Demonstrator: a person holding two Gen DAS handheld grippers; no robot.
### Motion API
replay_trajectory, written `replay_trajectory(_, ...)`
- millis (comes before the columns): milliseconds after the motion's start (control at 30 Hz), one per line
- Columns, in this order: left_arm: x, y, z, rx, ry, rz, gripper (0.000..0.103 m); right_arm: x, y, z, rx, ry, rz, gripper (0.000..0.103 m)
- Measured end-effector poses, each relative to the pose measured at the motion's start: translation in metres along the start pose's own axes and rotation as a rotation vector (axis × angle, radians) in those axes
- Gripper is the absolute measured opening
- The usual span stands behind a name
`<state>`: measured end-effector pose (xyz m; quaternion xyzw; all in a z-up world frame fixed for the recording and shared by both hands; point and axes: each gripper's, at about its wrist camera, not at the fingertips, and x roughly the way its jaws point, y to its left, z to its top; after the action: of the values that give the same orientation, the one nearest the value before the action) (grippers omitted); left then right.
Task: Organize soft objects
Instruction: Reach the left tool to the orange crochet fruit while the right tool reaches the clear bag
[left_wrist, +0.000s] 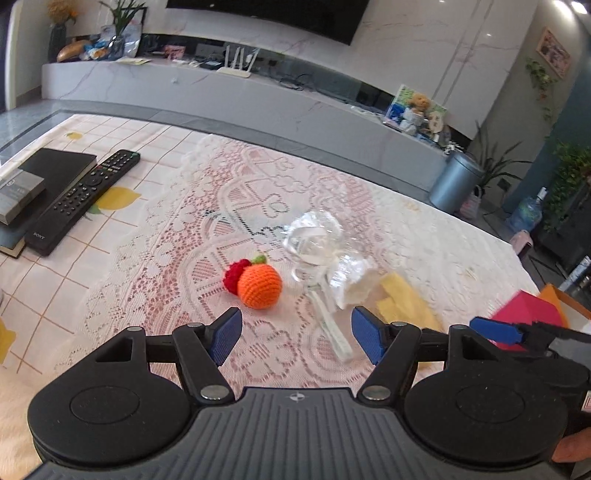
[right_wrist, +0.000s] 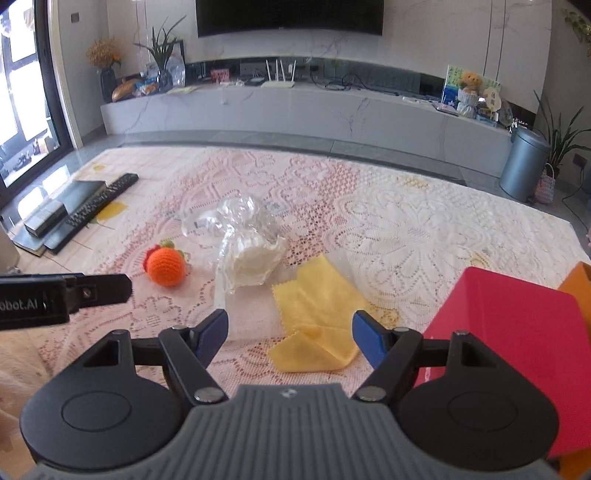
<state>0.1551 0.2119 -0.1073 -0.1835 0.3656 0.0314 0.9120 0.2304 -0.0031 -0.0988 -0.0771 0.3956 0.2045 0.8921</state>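
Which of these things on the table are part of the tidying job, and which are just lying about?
Part of the job: crocheted orange, red crocheted fruit, yellow cloth, crumpled plastic bag, red box.

Just lying about: remote control, black book, grey bin.

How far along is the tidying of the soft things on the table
Nothing looks put away yet. The crocheted orange, white wad in clear plastic and yellow cloth all lie on the lace tablecloth. Both the left hand-held gripper and right hand-held gripper are open and empty. The red box waits alongside.
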Motion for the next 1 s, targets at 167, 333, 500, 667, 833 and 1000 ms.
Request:
replay_trajectory(167, 0.032, 0.003, 0.011, -0.001, 0.004, 0.077, 0.080, 0.038, -0.009, 0.008, 0.036, 0.035, -0.032, 0.074)
replay_trajectory(333, 0.055, 0.004, 0.012, -0.007, 0.020, 0.092, 0.080, 0.059, -0.017, 0.006, 0.062, 0.046, -0.028, 0.074)
replay_trajectory(500, 0.068, 0.008, 0.008, 0.006, 0.025, 0.107, 0.080, 0.073, -0.026, 0.000, 0.102, 0.070, 0.005, 0.061)
replay_trajectory(667, 0.073, 0.007, 0.007, 0.024, 0.018, 0.117, 0.080, 0.077, -0.028, -0.007, 0.119, 0.078, 0.027, 0.031)
replay_trajectory(833, 0.079, 0.006, 0.009, 0.034, 0.019, 0.158, 0.055, 0.077, -0.028, -0.010, 0.105, 0.091, 0.048, 0.005)
replay_trajectory(1000, 0.074, 0.008, 0.010, 0.031, -0.005, 0.160, 0.045, 0.074, -0.025, -0.009, 0.086, 0.090, 0.050, 0.012)
